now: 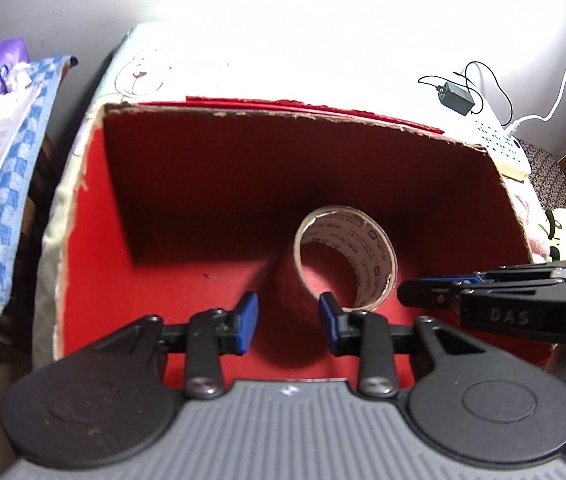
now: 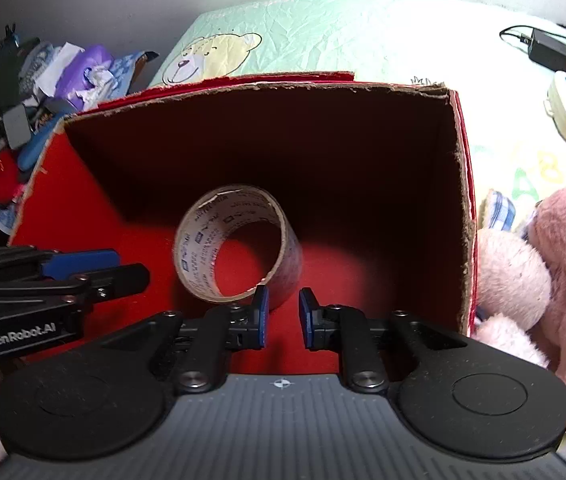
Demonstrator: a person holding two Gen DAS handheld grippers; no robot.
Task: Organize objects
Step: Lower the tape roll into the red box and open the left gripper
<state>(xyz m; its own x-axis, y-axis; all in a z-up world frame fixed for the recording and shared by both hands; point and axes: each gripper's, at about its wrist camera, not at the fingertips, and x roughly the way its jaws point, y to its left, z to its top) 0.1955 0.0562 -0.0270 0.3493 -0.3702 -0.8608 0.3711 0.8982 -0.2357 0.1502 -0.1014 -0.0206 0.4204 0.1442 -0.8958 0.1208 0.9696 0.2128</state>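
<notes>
1. Standing on its edge on the floor of the red box, the tape roll sits near the box's front edge, hollow core facing both cameras.
2. Left gripper: parted wide, holding nothing, just short of the roll.
3. Right gripper: parted narrowly, empty, beside the roll's lower rim.
4. Box rests on a bed; pink plush toys lie along its right wall.
</notes>
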